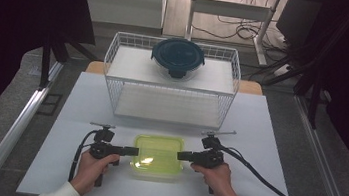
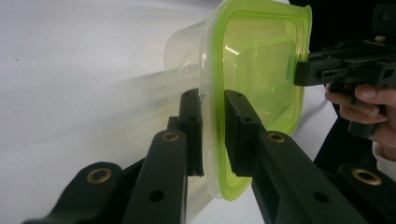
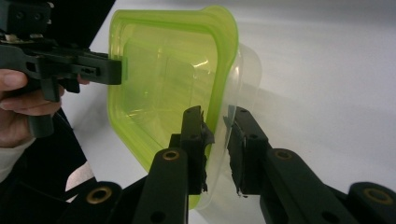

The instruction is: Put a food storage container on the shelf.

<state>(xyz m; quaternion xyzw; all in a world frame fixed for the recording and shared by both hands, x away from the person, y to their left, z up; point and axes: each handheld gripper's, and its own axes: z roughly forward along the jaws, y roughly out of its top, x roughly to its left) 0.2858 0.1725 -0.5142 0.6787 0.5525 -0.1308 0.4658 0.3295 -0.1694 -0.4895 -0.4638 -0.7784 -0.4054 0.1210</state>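
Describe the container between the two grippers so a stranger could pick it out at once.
On the white table, in front of the wire rack, sits a clear box with a lime-green lid, left gripper and right gripper at its sides. Unlike the round, dark-lidded bowl on the rack, it is rectangular and green-topped.

Box lid point(image 1: 157, 152) translucent lime green over a clear colourless box point(image 2: 184, 46); both grippers point(image 1: 131, 151) point(image 1: 183, 155) matt black with brass-coloured rivets; table point(image 1: 266, 154) plain white; at 12 o'clock, white wire basket point(image 1: 116, 60), bowl lid point(image 1: 178, 54) dark teal.
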